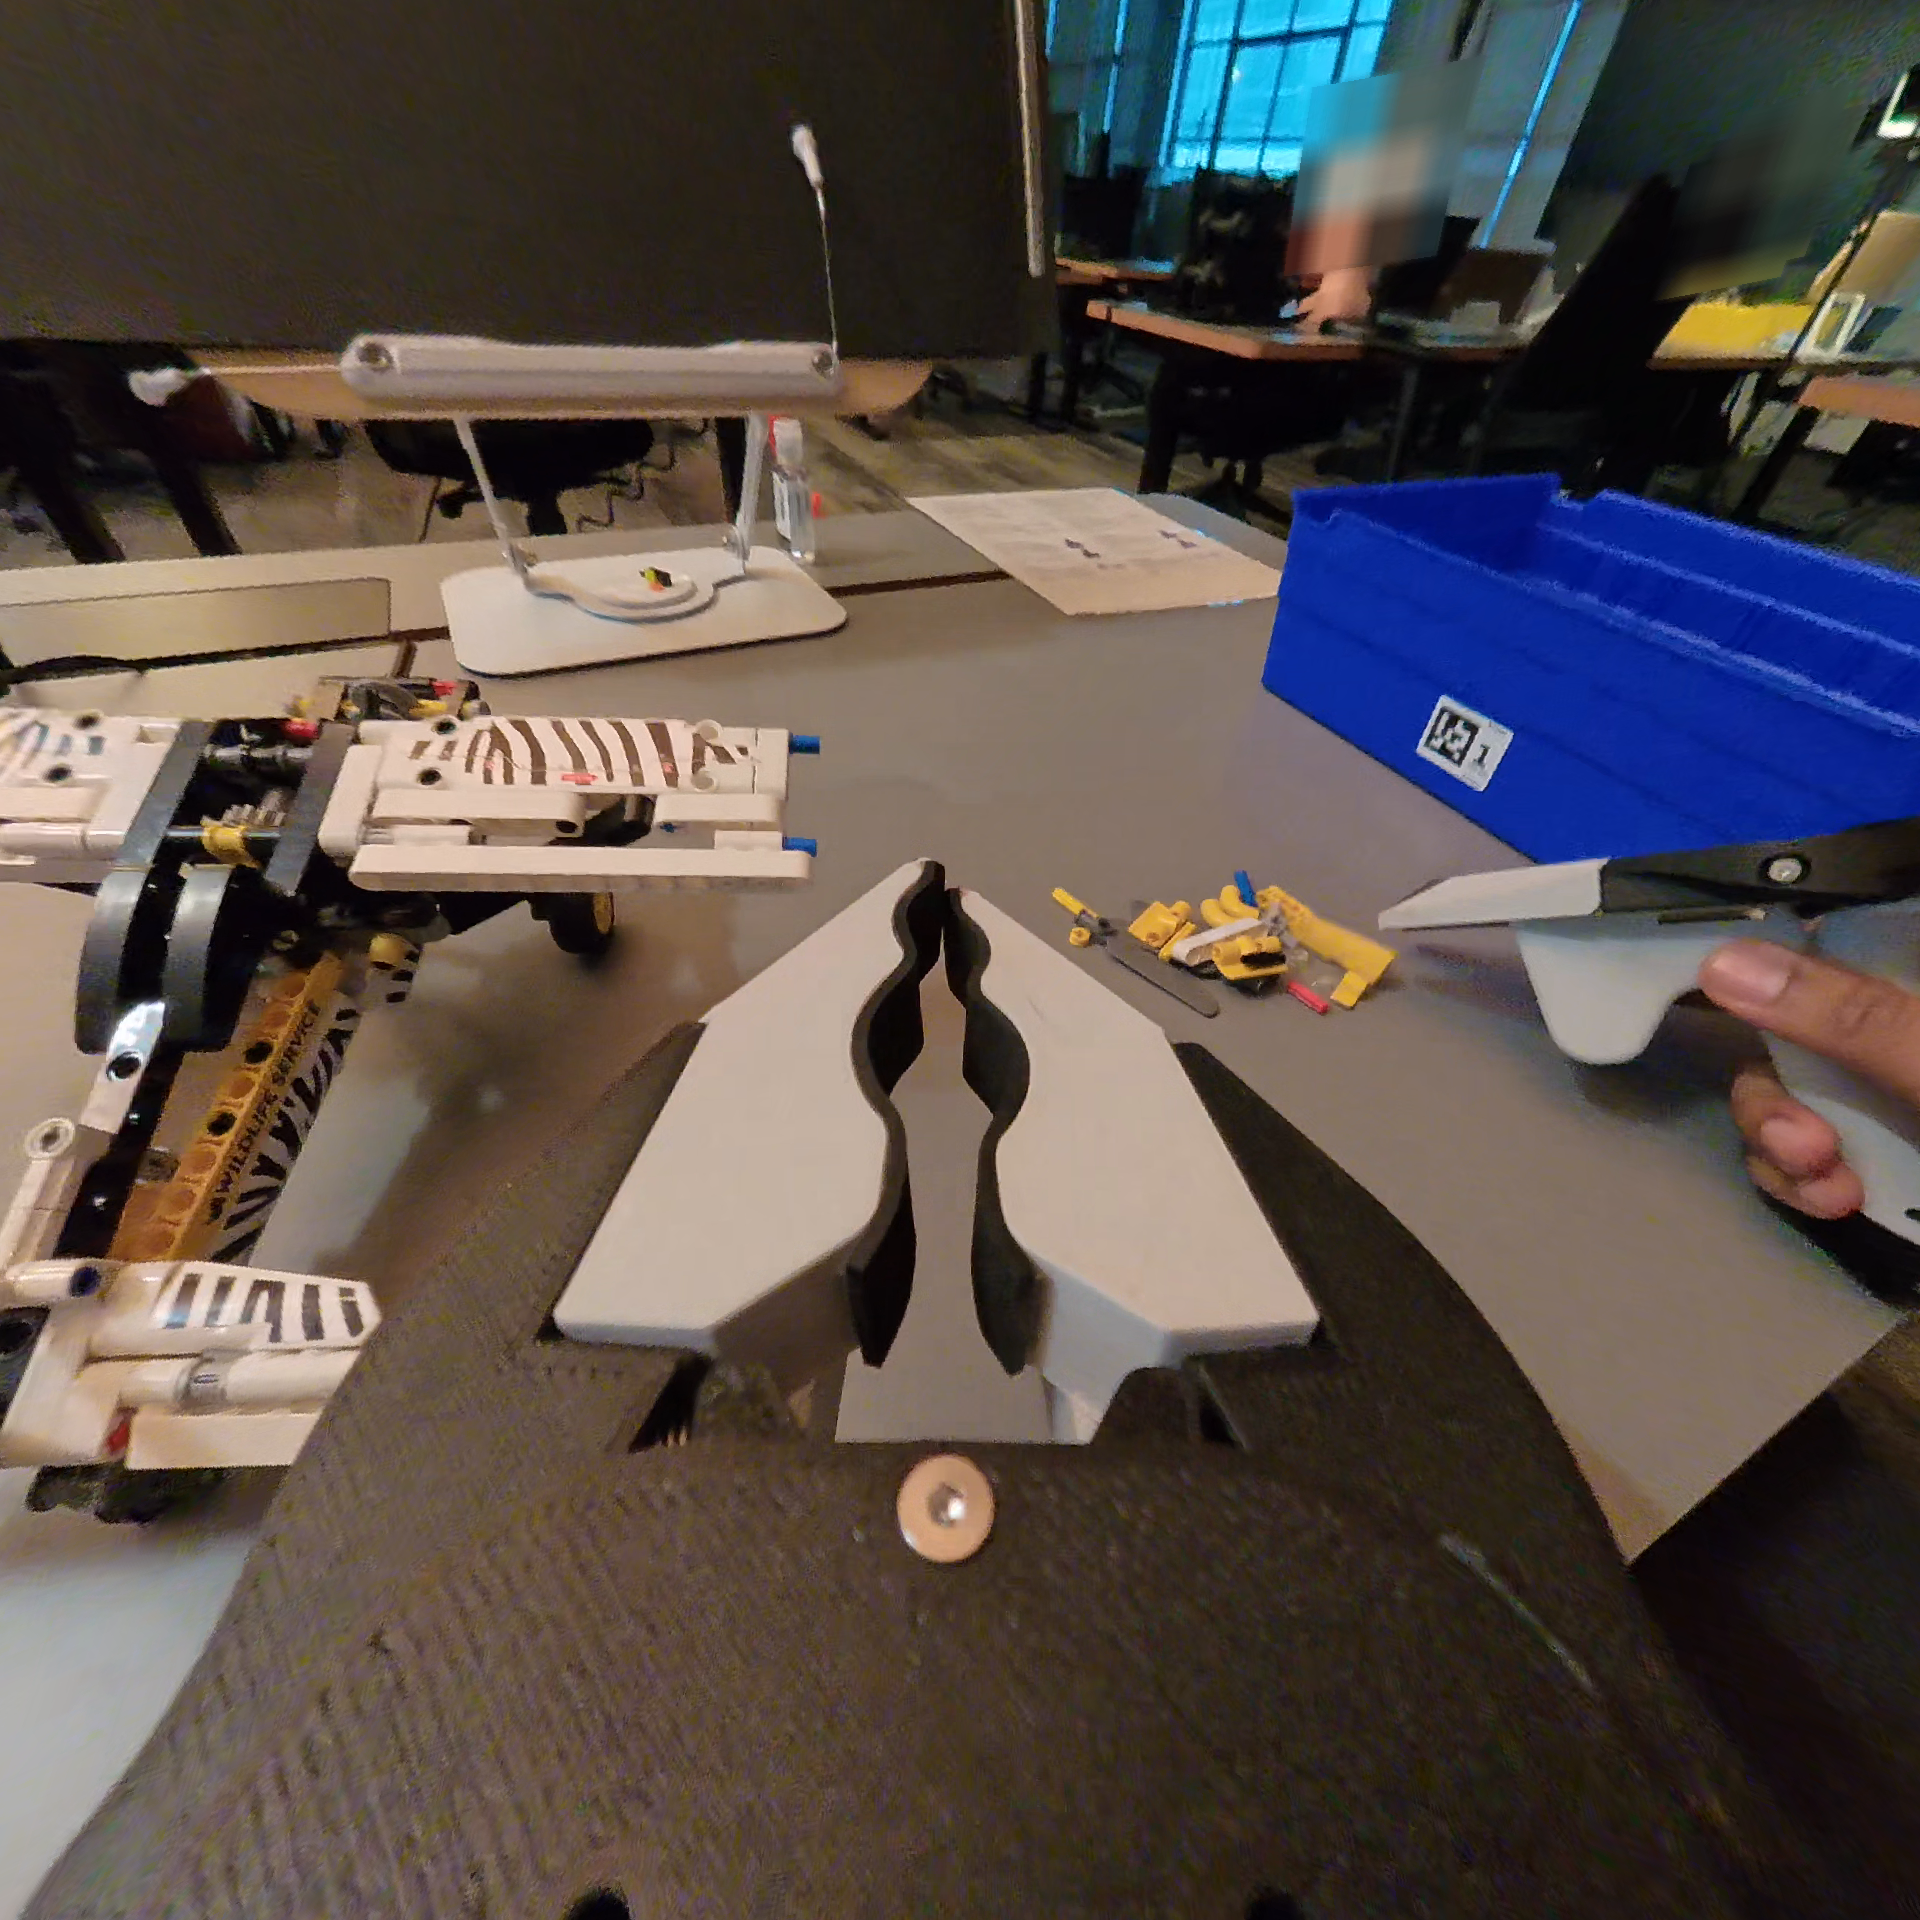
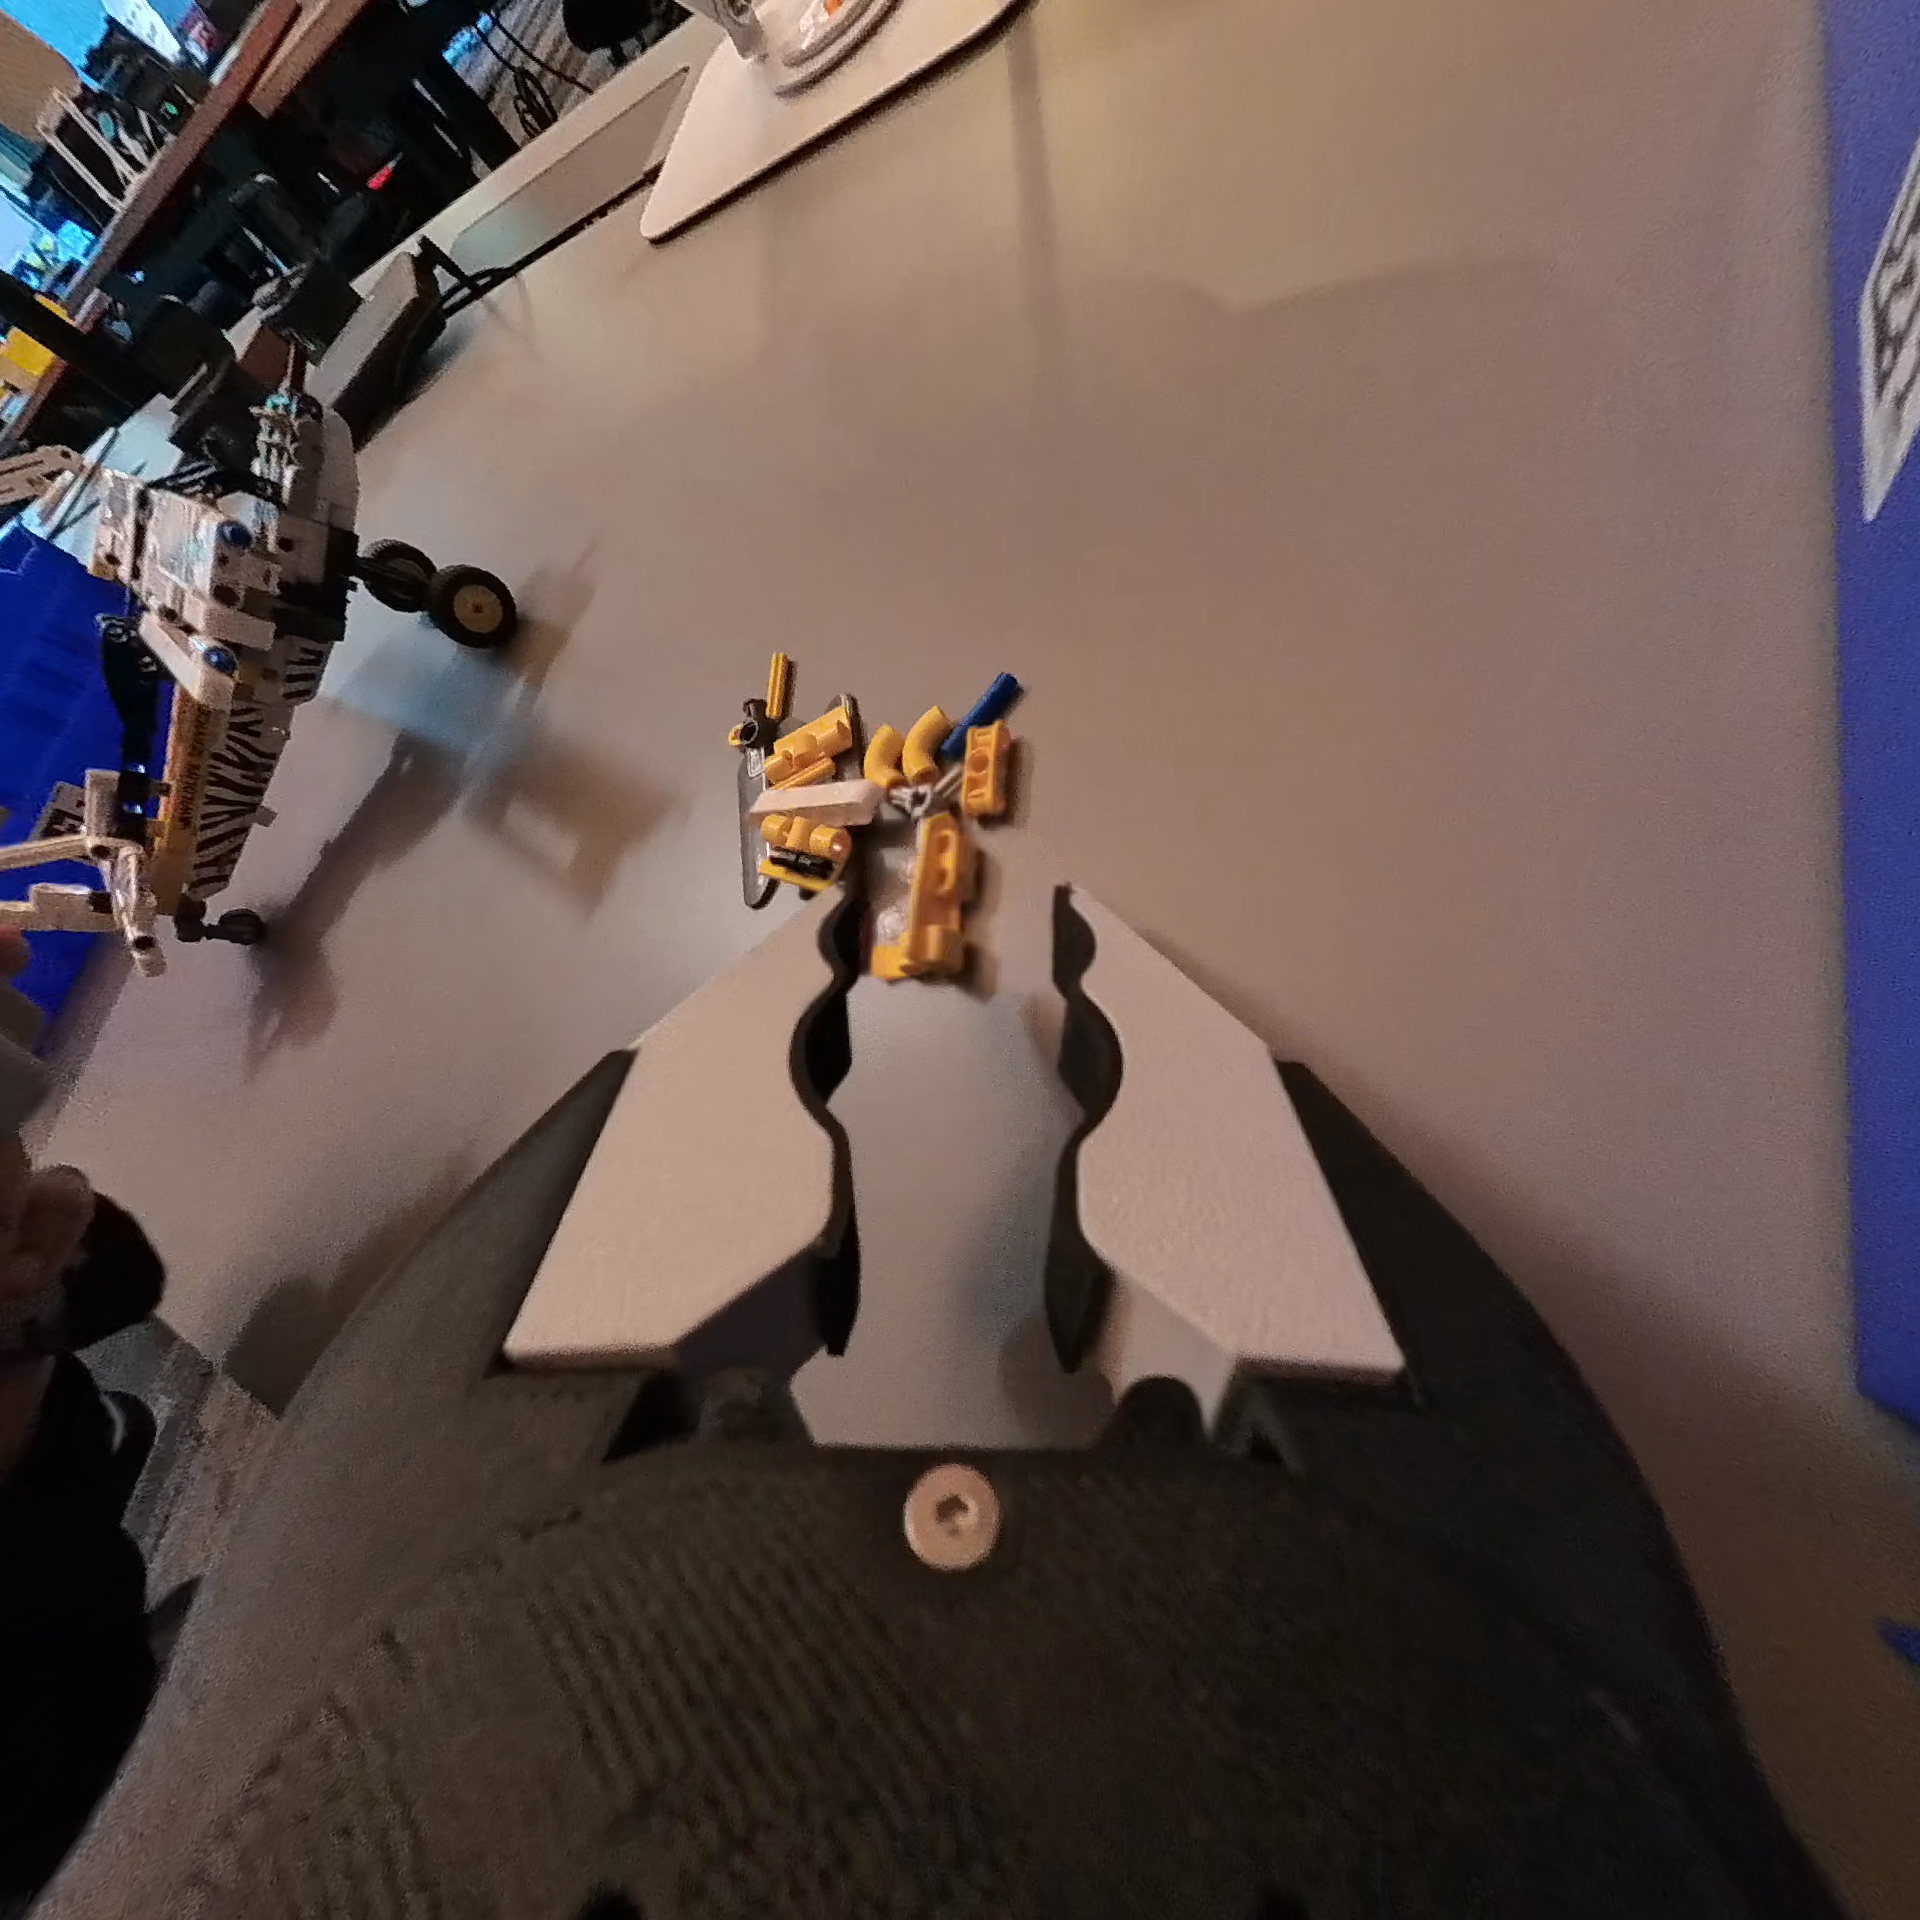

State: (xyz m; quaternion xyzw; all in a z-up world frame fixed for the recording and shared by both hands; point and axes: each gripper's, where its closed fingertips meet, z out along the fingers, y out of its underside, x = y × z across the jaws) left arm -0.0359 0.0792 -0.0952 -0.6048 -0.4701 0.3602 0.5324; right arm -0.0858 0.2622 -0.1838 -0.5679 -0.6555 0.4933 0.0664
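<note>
My left gripper is shut, with its fingertips touching and nothing visible between them. It hovers over the grey table between a white zebra-striped brick-built model on the left and a pile of small yellow pieces on the right. My right gripper is open just above that pile. A long yellow piece lies on the table between its fingertips, closer to the left finger, and neither pad presses on it. The right gripper also shows in the left wrist view, held by a hand. The model appears in the right wrist view.
A blue bin stands at the right, close beside the right gripper. A white desk lamp stands at the back, with a small clear bottle and a printed sheet nearby. Tip to tip, the grippers are about 20 centimetres apart.
</note>
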